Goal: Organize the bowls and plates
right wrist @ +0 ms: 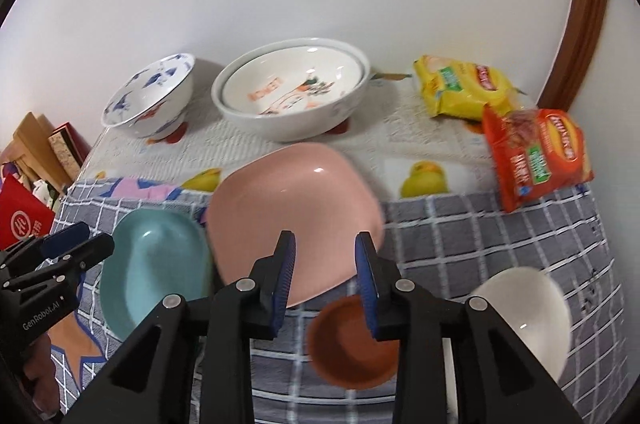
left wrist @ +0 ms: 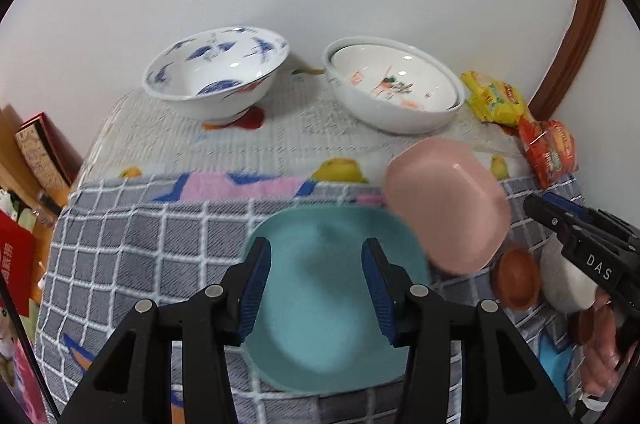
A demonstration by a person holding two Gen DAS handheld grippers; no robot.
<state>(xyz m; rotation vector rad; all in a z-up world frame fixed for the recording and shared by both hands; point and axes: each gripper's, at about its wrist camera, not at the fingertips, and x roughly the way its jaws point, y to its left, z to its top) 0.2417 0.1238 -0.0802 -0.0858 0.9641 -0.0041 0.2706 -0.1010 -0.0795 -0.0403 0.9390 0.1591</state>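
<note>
Pink plate (right wrist: 294, 224) is lying just ahead of the partly open, empty right gripper (right wrist: 326, 280), probably overlapping the teal plate (left wrist: 332, 308) beneath the equally empty, parted left gripper (left wrist: 316, 288).

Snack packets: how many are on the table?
2. A yellow packet lies at the back right by the wall; an orange packet sits just in front of it. Others may be hidden.

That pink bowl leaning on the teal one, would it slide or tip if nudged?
Probably. The pink bowl sits tilted, its edge propped on the teal bowl, so a nudge may rock it flat. Its glossy surface looks slippery, though the checked cloth should slow sliding. It looks like plastic, likely light and not fragile.
</note>
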